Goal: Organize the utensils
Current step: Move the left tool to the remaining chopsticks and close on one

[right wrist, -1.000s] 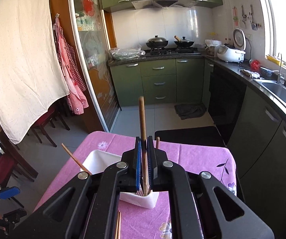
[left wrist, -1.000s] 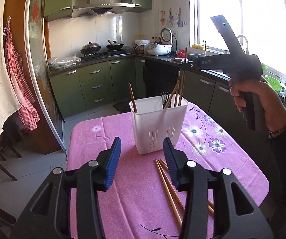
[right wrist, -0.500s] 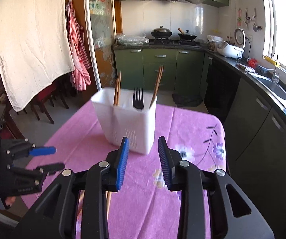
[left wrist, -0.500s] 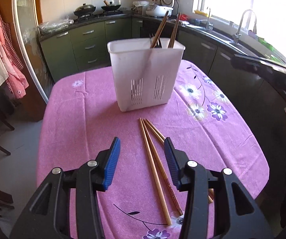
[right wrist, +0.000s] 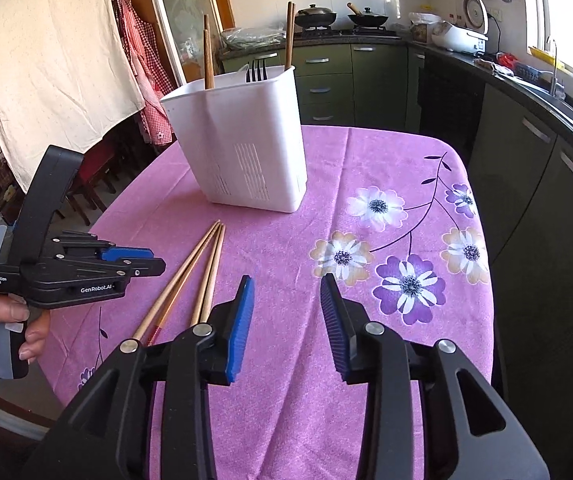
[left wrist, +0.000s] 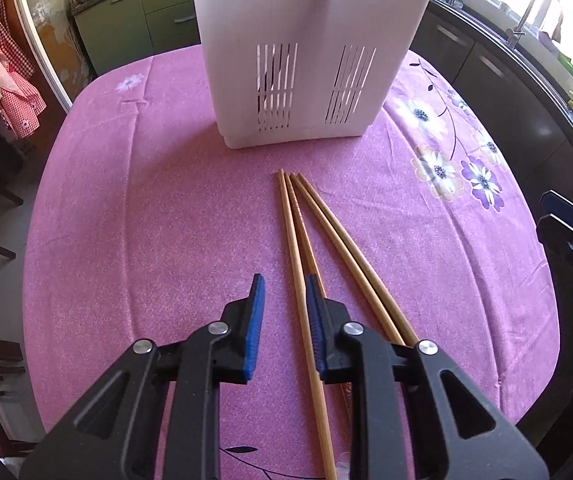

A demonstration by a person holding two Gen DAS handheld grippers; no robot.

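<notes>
Pink tablecloth (left wrist: 166, 220) bears chopsticks (left wrist: 298, 248); one lies between left gripper's (left wrist: 284, 312) parted jaws.

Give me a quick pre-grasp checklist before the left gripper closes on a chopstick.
1. Left gripper open: ok, a gap shows between its blue pads.
2. One chopstick between the pads: ok, the leftmost chopstick runs through the gap.
3. Other chopsticks outside the gap: cannot tell, the right pad covers the one next to it.
4. Gripper low enough to pinch: cannot tell from either view.
5. Right gripper out of the way: ok, open and empty over the cloth, beside the chopsticks.
6. White holder ready: ok, upright on the pink tablecloth, already holding a fork and chopsticks.
</notes>
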